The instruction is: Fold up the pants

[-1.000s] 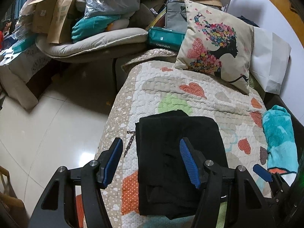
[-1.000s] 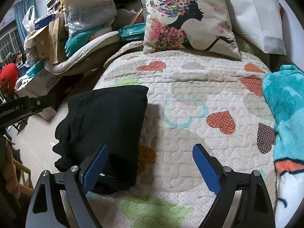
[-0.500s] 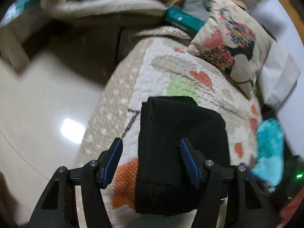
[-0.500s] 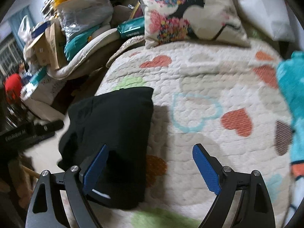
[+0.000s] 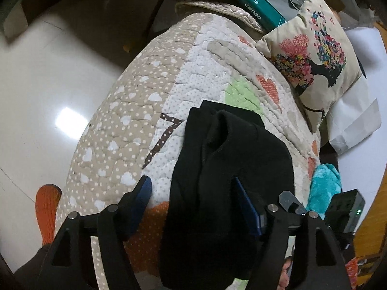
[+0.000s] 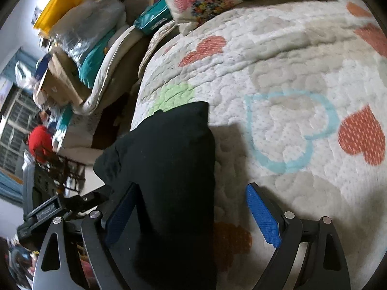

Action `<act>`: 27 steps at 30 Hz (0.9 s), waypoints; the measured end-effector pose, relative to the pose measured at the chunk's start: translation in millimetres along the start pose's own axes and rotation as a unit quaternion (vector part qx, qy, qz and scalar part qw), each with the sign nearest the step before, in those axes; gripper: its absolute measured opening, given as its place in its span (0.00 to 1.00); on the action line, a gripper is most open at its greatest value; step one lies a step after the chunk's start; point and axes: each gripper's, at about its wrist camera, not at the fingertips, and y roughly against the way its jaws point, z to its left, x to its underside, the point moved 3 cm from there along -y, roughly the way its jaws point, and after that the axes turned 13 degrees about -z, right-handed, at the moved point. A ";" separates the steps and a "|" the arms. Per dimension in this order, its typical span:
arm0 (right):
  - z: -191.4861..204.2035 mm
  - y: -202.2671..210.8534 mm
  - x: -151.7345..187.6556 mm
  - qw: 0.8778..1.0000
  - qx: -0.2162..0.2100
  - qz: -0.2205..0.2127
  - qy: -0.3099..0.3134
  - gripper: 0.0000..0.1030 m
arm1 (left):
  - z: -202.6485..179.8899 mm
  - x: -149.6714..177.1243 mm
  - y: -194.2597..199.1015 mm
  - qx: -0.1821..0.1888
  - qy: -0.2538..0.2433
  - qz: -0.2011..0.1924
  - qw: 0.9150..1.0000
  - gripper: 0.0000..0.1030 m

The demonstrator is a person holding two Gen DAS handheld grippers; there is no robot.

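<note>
Left wrist view: the left hand-held gripper (image 5: 192,199) has its blue pads spread wide, pinching nothing. The black pants (image 5: 225,181) lie folded into a thick bundle on the quilt (image 5: 193,72), near the edge of the bed beside the floor (image 5: 36,96). The bundle runs up between the two fingers; the right-side pad (image 5: 246,207) sits over the fabric, the left-side pad over bare quilt just beside it. Whether either pad touches the cloth cannot be told. A floral pillow (image 5: 312,48) stands at the far end of the bed, and a teal towel (image 5: 324,186) lies at the right edge. An orange sock shows low on the left.

Right wrist view: the right hand-held gripper (image 6: 191,215) is likewise spread, gripping nothing. The pants (image 6: 174,169) fill the left half of the gap between the fingers, with one blue pad (image 6: 121,215) against the bundle's left side; contact is unclear. The other pad (image 6: 263,217) hangs over bare quilt (image 6: 290,72), apart from the fabric. Boxes and bags are piled beyond the bed on the left.
</note>
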 end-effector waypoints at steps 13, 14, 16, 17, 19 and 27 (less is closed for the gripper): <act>13.4 -23.0 -7.0 0.999 -0.020 0.037 0.026 0.70 | 11.5 -0.7 -15.1 0.022 0.022 0.019 0.999 0.75; 12.4 -24.1 -7.1 0.999 -0.022 0.040 0.020 0.70 | 12.9 -0.2 -17.0 0.025 0.028 0.018 0.999 0.76; 8.3 -27.1 -7.0 0.999 -0.028 0.043 0.005 0.70 | 11.5 0.5 -19.5 0.029 0.027 0.012 0.999 0.80; 7.7 -27.7 -6.9 0.999 -0.029 0.043 0.001 0.70 | 8.8 1.2 -19.8 0.026 0.020 0.007 0.999 0.80; 11.2 -26.3 -6.8 0.999 -0.027 0.041 0.010 0.62 | 0.4 2.8 -18.0 0.017 -0.004 -0.008 1.000 0.78; 34.2 -11.3 -8.8 0.997 -0.006 0.017 0.078 0.38 | -29.8 -0.6 -3.3 0.055 -0.035 -0.027 0.998 0.34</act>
